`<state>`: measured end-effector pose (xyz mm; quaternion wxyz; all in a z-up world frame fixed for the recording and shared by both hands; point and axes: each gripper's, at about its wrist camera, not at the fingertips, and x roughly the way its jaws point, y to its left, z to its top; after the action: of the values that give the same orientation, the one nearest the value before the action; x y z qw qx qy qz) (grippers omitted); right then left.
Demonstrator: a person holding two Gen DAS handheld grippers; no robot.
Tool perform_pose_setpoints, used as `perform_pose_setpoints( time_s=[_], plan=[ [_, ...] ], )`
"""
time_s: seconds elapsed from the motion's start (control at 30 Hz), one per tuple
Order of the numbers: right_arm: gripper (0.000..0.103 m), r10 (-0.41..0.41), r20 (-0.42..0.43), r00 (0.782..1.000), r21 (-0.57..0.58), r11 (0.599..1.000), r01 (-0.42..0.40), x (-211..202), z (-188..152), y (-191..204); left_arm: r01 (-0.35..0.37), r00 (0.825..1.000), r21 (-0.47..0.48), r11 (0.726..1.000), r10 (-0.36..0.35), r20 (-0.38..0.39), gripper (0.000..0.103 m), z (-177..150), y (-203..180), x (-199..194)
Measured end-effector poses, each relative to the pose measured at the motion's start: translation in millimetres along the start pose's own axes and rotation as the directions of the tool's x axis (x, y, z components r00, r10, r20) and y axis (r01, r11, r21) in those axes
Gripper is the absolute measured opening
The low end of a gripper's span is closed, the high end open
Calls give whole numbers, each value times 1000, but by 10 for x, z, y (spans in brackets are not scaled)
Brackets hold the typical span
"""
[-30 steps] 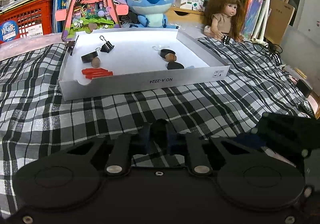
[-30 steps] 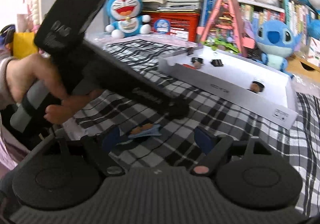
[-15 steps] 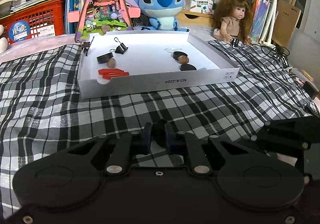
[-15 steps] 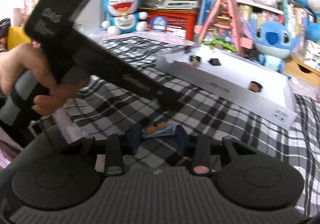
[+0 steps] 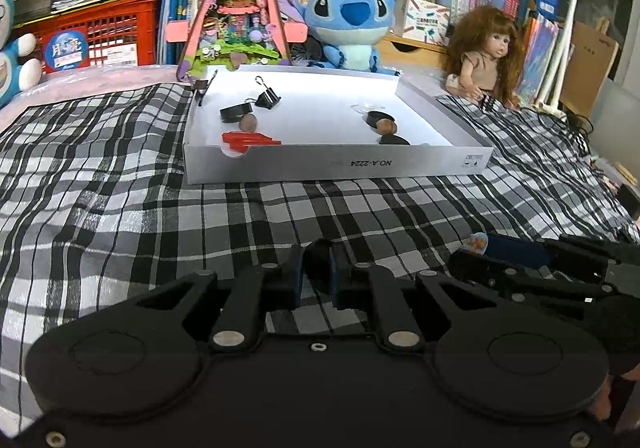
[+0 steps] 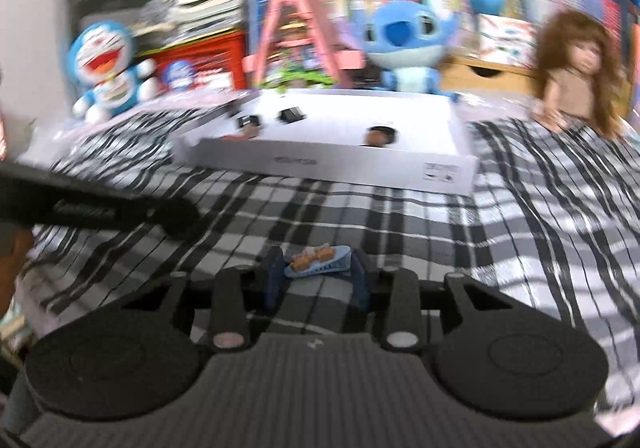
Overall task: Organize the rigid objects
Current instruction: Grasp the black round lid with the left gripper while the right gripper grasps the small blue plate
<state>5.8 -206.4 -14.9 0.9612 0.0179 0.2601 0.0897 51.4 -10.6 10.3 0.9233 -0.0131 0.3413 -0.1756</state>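
The small light-blue wedge-shaped plastic piece with orange figures on top (image 6: 318,267) lies crosswise between the right gripper (image 6: 316,280)'s narrowed pads, clamped above the checked blanket (image 6: 400,216). The left gripper (image 5: 316,276) is closed, empty.

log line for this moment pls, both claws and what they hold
left claw: shut on small black ring | right claw: shut on blue clip | white tray: ahead on checked cloth, holds sorted items

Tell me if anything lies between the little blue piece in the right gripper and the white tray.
Nothing visible does. The blue piece sits between the right gripper pads, and only bare plaid cloth stretches to the white tray's near wall.
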Motion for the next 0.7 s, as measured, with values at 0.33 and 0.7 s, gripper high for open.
perform_pose_setpoints(
  time_s=[0.33,0.7],
  plan=[
    [43,-134,52,990,60,990,131,55,-60,86,-45,998,-25,999,46,51,13,-116,-64,-28],
    [57,-140,76,987,60,989,136,35,-109,98,-67,994,-1,998,67,81,19,-203,-117,-40]
  ],
)
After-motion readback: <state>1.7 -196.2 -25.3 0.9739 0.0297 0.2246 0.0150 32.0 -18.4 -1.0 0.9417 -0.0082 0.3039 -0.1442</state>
